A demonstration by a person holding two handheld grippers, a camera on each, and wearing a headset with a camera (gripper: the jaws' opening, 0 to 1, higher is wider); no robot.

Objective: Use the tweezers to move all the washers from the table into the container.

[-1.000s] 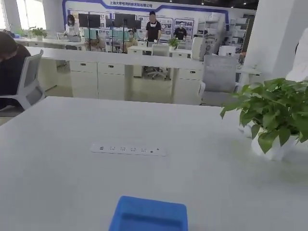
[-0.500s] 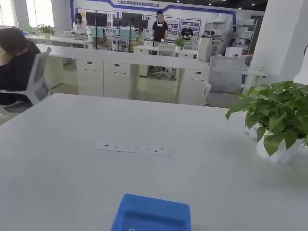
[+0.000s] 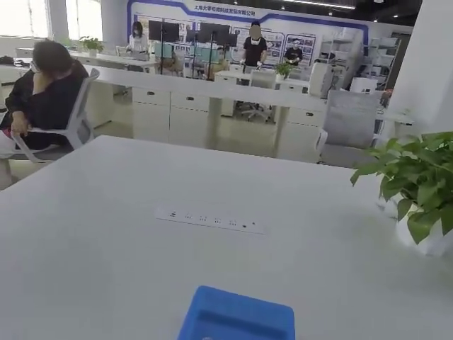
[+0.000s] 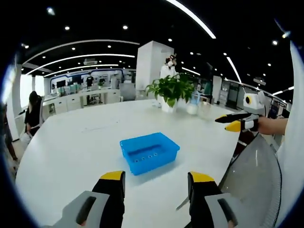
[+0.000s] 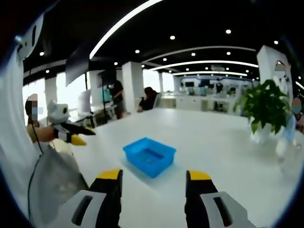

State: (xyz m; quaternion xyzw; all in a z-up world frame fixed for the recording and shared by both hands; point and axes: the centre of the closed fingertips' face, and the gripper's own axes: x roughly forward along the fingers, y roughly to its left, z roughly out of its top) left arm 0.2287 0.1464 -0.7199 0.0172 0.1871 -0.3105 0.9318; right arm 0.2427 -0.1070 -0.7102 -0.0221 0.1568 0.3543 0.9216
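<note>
"Where is the box?"

"The blue box (image 3: pixel 237 317) sits on the white table (image 3: pixel 85 248). It is at the very bottom of the head view, and the edge cuts it off. Both gripper views see it out in front of the jaws."

"Are there washers in it?"

"In the left gripper view I see small dark dots (image 4: pixel 142 157) on its floor. They are too small for me to tell."

"What do the grippers hold?"

"Nothing. The left gripper (image 4: pixel 156 178) has its jaws wide apart, with just table between them. The right gripper (image 5: pixel 154 176) is the same. Both are back by the table's edge, well apart from the box, one on each side."

"What is new since a second ago?"

"The whole head view has slid. The box shows more to the right. The plug strip (image 3: pixel 212 221) in the table has slid right and down too. The plant (image 3: pixel 417 177) is now up against the right edge and partly cut off. A person (image 3: pixel 46 92) sitting in a chair now shows at the left. Everything slid together, so the head turned. The box did not move."
</note>
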